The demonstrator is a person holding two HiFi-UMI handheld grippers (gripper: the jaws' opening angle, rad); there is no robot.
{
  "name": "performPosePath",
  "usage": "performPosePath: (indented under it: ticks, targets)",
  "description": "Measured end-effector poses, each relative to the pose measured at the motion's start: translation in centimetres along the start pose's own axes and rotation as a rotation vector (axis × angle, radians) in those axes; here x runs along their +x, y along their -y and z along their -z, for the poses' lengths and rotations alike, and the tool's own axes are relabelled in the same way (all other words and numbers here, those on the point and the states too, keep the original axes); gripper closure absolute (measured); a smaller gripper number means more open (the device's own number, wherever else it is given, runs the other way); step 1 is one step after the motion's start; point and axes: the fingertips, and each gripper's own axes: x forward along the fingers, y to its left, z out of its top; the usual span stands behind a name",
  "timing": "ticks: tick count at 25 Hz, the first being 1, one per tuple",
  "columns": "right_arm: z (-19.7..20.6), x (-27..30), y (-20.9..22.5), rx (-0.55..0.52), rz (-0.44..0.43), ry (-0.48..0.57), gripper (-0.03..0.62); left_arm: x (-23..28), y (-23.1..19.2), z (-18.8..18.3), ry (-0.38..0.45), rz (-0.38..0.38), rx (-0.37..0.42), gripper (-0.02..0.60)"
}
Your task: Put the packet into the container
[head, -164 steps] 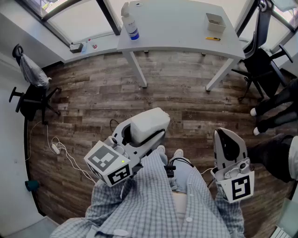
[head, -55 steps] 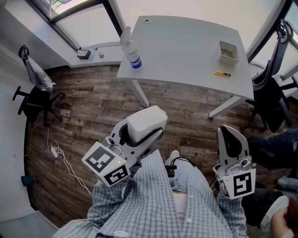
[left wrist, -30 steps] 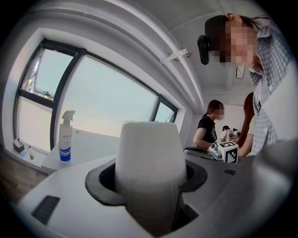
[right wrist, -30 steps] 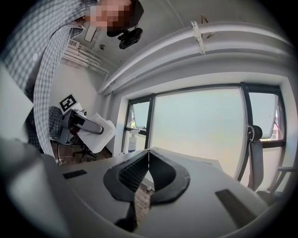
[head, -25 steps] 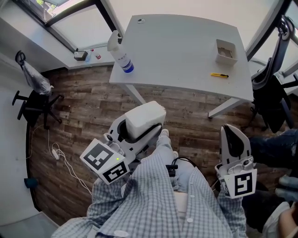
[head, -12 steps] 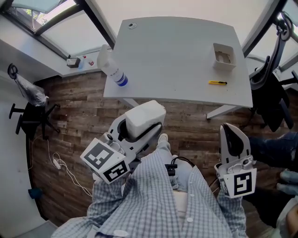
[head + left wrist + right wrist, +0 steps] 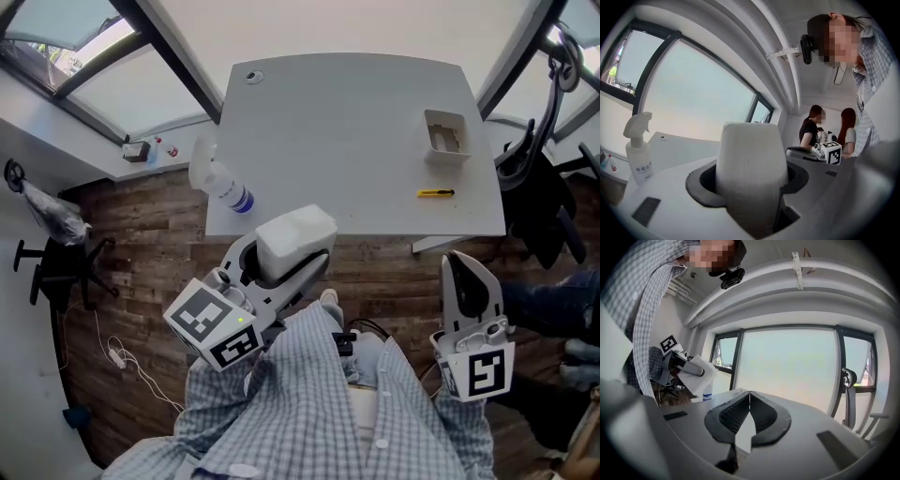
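My left gripper is shut on a white, blocky packet and holds it above the wooden floor, just short of the white table's near edge. In the left gripper view the packet fills the gap between the dark jaws. The container, a small open box, stands on the table at the far right. My right gripper is shut with nothing in it; in its own view the ribbed pads meet at the tips. Both grippers stay short of the table.
The white table also carries a spray bottle at its left near corner and a yellow knife near the container. Black office chairs stand at the right. Two people stand in the background. A cable lies on the floor.
The table has come nearer and now lies right ahead of both grippers. The left gripper still holds the packet and the right one stays shut.
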Motion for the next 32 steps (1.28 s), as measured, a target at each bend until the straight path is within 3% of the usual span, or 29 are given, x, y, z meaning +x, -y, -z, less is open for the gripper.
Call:
performPosePath:
  ticks: [8,18,32]
  targets:
    - [-0.3,2.0,1.3,-0.014,0.082,-0.014,0.579,2.4,-2.1,-1.7,-0.010,0.072,0.037,0.299]
    - [-0.3,4.6,0.9,-0.012,0.125,-0.001,0.579,4.0,-3.9,-2.0,-0.033,0.143,0.056,0.299]
    - [0.8,5.1,3.7,0.009,0.159,-0.019,0.579,7.3,-4.7,-2.0,-0.058,0.150,0.033,0.299]
